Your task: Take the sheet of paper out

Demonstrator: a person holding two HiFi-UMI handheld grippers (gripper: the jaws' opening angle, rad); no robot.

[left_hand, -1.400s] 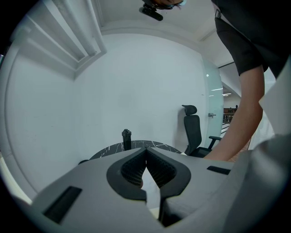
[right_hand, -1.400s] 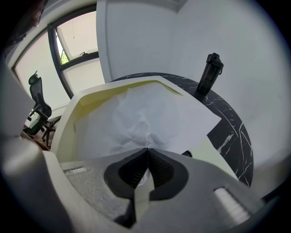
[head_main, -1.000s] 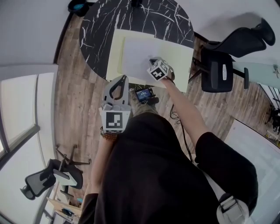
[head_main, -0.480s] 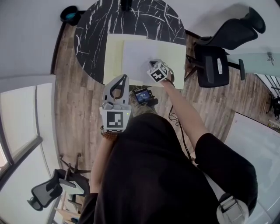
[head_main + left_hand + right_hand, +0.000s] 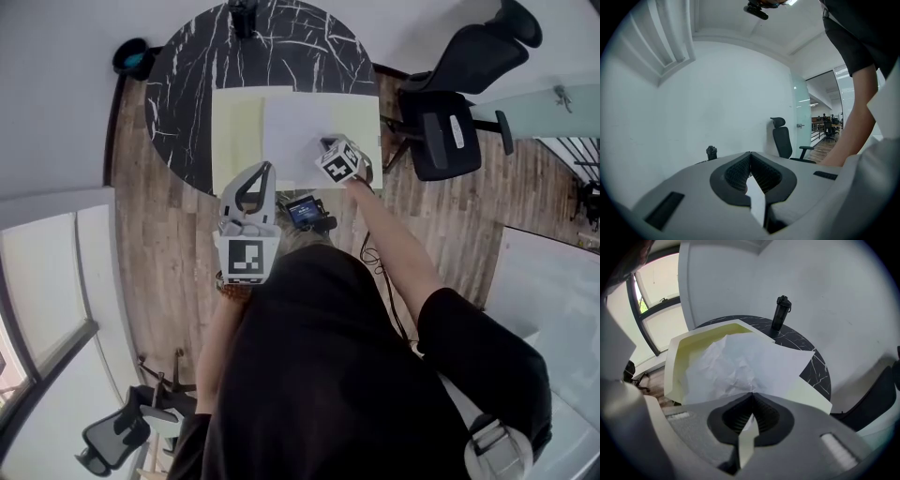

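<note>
A crumpled white sheet of paper (image 5: 292, 141) lies on an open pale yellow folder (image 5: 234, 141) on the round black marble table (image 5: 187, 84). My right gripper (image 5: 325, 143) is at the sheet's near right part. In the right gripper view the sheet (image 5: 740, 364) runs from the folder (image 5: 689, 350) into the closed tips of my right gripper (image 5: 751, 393), which is shut on it. My left gripper (image 5: 265, 167) hangs close to my body off the table's near edge, shut and holding nothing. The left gripper (image 5: 751, 153) points at a bare wall.
A black bottle (image 5: 244, 14) stands at the table's far edge, also visible as a bottle (image 5: 780, 312) beyond the folder. A black office chair (image 5: 450, 131) is at the right of the table. A small black device with a screen (image 5: 307, 211) sits just below the table edge.
The head view has shifted, so the table sits lower and further left in the picture. My right gripper stays shut on the sheet's near right part. The left gripper has not moved.
</note>
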